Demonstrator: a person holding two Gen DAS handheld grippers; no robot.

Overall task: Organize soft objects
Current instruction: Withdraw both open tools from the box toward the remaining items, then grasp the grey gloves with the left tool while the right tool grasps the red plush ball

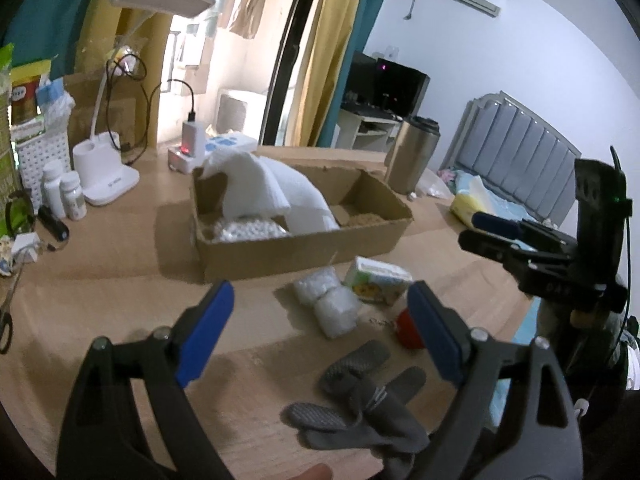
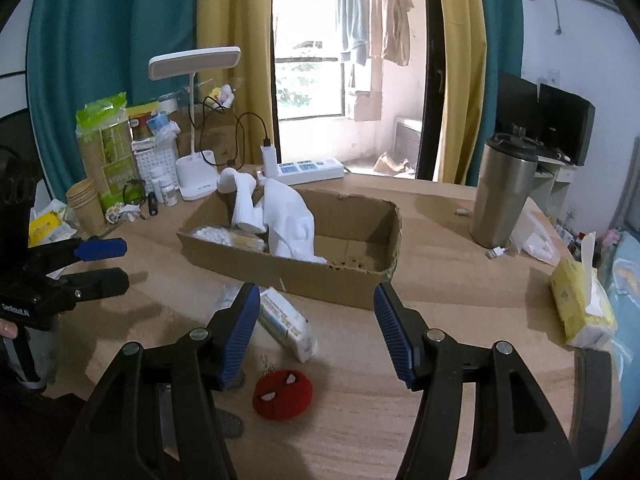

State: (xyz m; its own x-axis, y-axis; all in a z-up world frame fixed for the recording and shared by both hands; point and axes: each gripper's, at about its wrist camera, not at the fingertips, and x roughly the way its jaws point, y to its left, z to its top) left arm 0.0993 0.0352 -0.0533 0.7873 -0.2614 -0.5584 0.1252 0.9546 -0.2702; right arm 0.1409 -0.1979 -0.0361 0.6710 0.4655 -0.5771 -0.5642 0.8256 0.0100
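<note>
A cardboard box (image 1: 304, 248) (image 2: 288, 276) stands mid-table with white cloth (image 1: 272, 192) (image 2: 288, 216) draped over its wall. In front of it lie a bubble-wrap bundle (image 1: 328, 304), a small tissue pack (image 1: 378, 280) (image 2: 286, 326), a red plush ball with a spider-mask face (image 1: 408, 330) (image 2: 282, 394) and grey gloves (image 1: 360, 400). My left gripper (image 1: 324, 332) (image 2: 102, 264) hovers wide open above the gloves and bundle, gripping nothing. My right gripper (image 2: 318, 332) (image 1: 488, 234) is open above the plush, its left finger beside the tissue pack.
A steel tumbler (image 2: 502, 192) stands right of the box, and a yellow tissue box (image 2: 582, 308) sits at the table's right edge. A desk lamp (image 2: 196, 176), power strip (image 2: 308, 170), bottles, paper cups (image 2: 84, 204) and packets crowd the back left. Scissors (image 1: 8, 320) lie far left.
</note>
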